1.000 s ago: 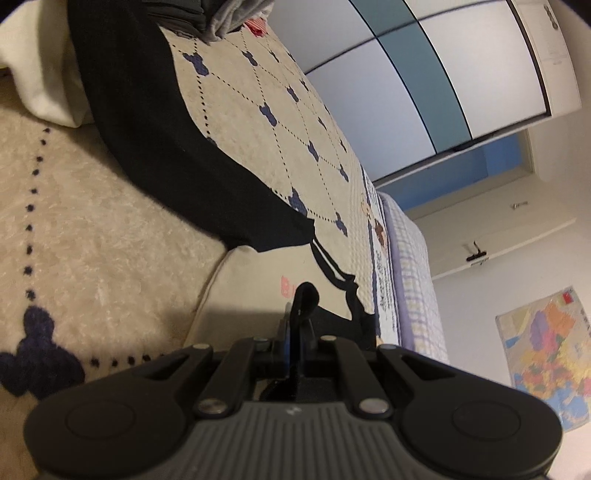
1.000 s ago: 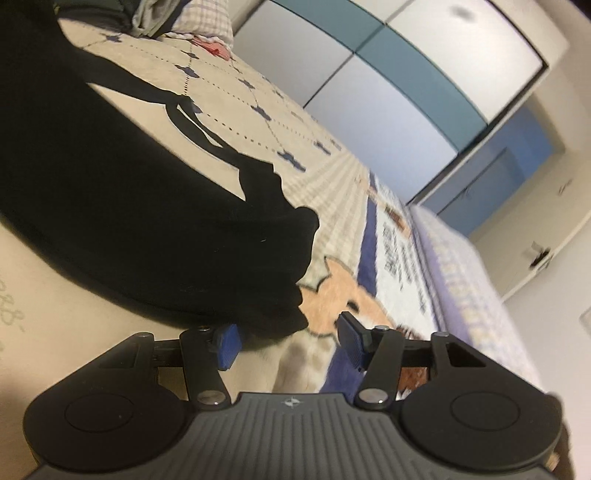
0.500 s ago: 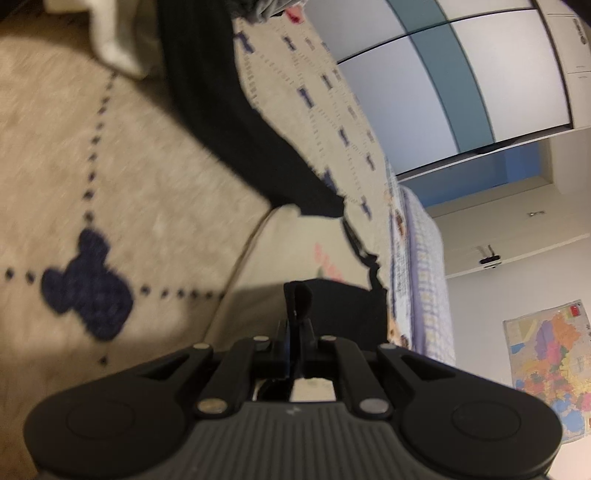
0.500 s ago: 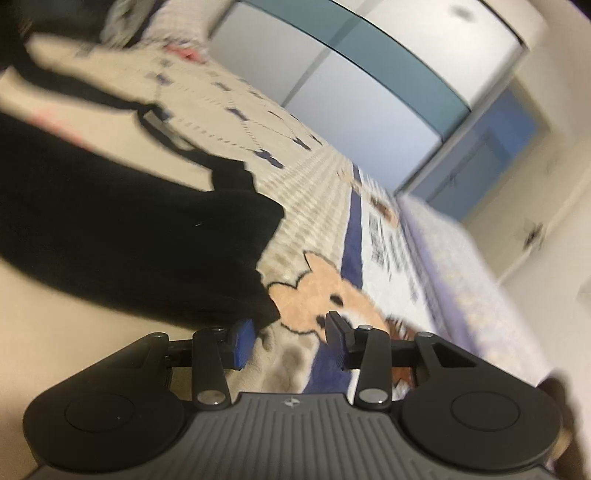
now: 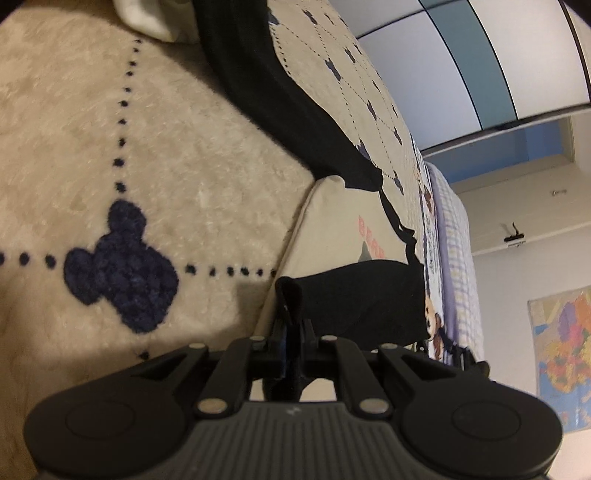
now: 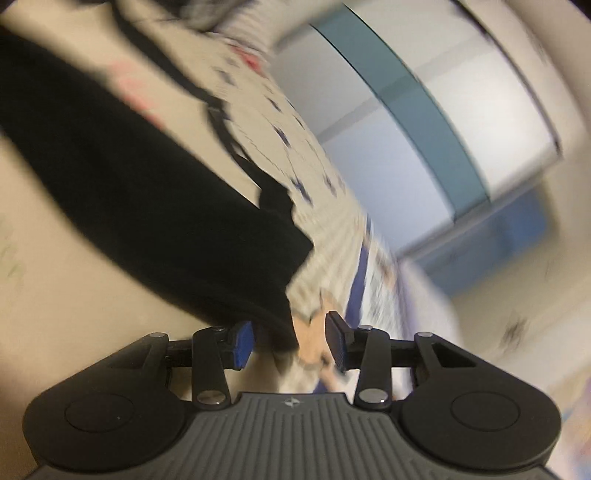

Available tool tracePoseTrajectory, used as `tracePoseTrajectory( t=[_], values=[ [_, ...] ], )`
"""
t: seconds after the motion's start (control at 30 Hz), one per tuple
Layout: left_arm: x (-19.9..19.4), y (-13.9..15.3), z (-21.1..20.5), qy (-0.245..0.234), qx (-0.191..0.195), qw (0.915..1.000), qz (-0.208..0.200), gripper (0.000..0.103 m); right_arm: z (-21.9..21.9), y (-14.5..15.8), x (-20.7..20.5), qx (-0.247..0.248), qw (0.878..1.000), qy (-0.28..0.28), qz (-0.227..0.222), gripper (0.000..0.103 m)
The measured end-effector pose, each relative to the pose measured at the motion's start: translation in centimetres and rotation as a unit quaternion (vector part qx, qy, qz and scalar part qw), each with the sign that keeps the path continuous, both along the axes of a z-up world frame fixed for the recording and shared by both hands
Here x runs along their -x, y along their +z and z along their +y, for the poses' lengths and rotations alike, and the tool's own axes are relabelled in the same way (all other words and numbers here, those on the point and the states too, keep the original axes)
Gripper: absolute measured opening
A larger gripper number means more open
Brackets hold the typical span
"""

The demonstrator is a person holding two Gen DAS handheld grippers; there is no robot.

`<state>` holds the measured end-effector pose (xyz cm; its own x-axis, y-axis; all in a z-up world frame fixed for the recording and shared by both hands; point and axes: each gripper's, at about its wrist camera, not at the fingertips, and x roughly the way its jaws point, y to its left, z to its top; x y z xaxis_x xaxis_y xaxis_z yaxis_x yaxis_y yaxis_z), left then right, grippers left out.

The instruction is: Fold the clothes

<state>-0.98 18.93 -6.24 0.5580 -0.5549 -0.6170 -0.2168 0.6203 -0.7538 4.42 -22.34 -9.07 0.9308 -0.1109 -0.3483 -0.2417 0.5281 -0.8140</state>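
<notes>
A cream garment with black sleeves and pink lettering (image 5: 343,221) lies on the bed. My left gripper (image 5: 291,332) is shut on the black sleeve cuff (image 5: 354,295), which folds across the cream body. In the blurred right wrist view the black sleeve (image 6: 147,192) crosses the cream fabric. My right gripper (image 6: 290,341) is open, and the sleeve's lower edge lies between its blue pads (image 6: 242,343) without being pinched.
The bed carries a fluffy cream blanket with navy mouse-head motifs (image 5: 122,266). A white garment (image 5: 155,22) lies at the top. A cartoon-print blanket (image 5: 428,229) and checked sheet (image 5: 458,258) lie beyond. Wardrobe doors (image 5: 461,59) and a wall map (image 5: 561,350) stand behind.
My left gripper has carried the black cuff across the cream body. My right gripper has narrowed a little and swung along the sleeve edge; its view is now blurred.
</notes>
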Motion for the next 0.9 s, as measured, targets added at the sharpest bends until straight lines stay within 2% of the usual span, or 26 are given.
tracePoseTrajectory(
  t=[0.03, 0.07, 0.13, 0.3, 0.37, 0.43, 0.5, 0.6, 0.67, 0.8, 0.9],
  values=[
    [0.0, 0.0, 0.0, -0.001, -0.003, 1.0000, 0.000, 0.005, 0.5, -0.4, 0.5, 0.030, 0.999, 0.018, -0.009, 0.036],
    [-0.1, 0.1, 0.0, -0.003, -0.007, 1.0000, 0.000, 0.005, 0.7, -0.6, 0.6, 0.043, 0.999, 0.027, -0.005, 0.022],
    [0.0, 0.3, 0.1, -0.004, -0.007, 1.0000, -0.004, 0.004, 0.5, -0.2, 0.5, 0.034, 0.999, 0.022, 0.021, 0.006],
    [0.5, 1.5, 0.3, -0.002, 0.020, 0.9997, -0.013, 0.004, -2.1, 2.5, -0.3, -0.048, 0.998, -0.026, 0.020, 0.005],
    [0.7, 1.3, 0.4, -0.003, 0.037, 0.9993, 0.002, 0.004, -3.1, 3.3, -0.5, -0.076, 0.996, -0.039, 0.020, 0.005],
    [0.9, 0.6, 0.1, -0.002, 0.031, 0.9993, 0.020, 0.004, -3.7, 3.5, -0.5, -0.089, 0.995, -0.043, 0.026, 0.005],
    [1.0, -0.1, -0.5, -0.005, 0.003, 0.9994, 0.035, 0.004, -3.6, 2.7, -0.7, -0.081, 0.995, -0.041, 0.040, 0.005],
    [1.6, -0.9, -1.5, -0.017, -0.033, 0.9985, 0.039, 0.004, -2.9, 0.6, -0.5, -0.029, 0.998, -0.033, 0.052, 0.005],
    [2.0, -0.3, -2.3, -0.034, -0.072, 0.9967, 0.015, 0.004, -2.8, 0.3, -0.2, -0.012, 0.999, -0.028, 0.045, 0.005],
    [1.8, 1.3, -2.6, -0.049, -0.133, 0.9898, -0.019, 0.007, -2.9, 0.9, 0.1, -0.022, 0.998, -0.032, 0.054, 0.007],
    [1.7, 2.5, -2.7, -0.059, -0.177, 0.9815, -0.043, 0.011, -2.8, 1.4, 0.8, 0.000, 0.997, -0.035, 0.071, 0.016]
  ],
)
